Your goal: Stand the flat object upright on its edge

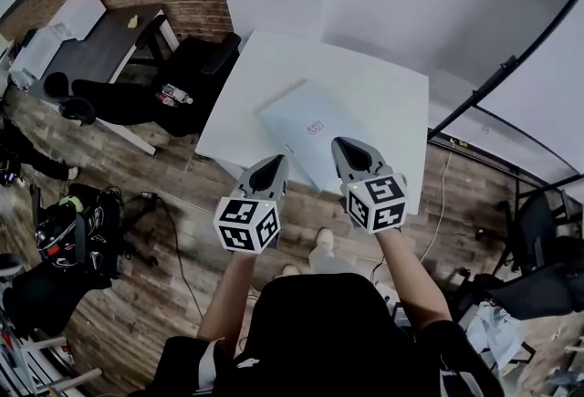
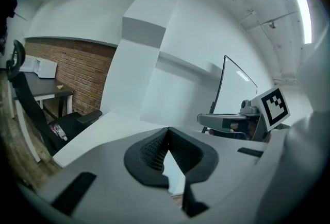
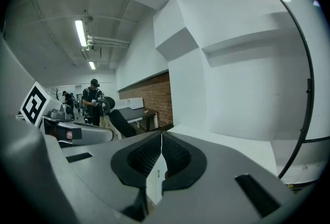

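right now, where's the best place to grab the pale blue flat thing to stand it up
Probably its near edge, from the person's side: the flat object lies flat on the white table, thin, so only its edges offer a pinch. Left gripper and right gripper are both shut and must open first.

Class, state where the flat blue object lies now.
Head view, centre: the flat blue object lies at the near edge of the white table, beyond the left gripper and right gripper.

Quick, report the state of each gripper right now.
Left gripper: closed, holding nothing.
Right gripper: closed, holding nothing.
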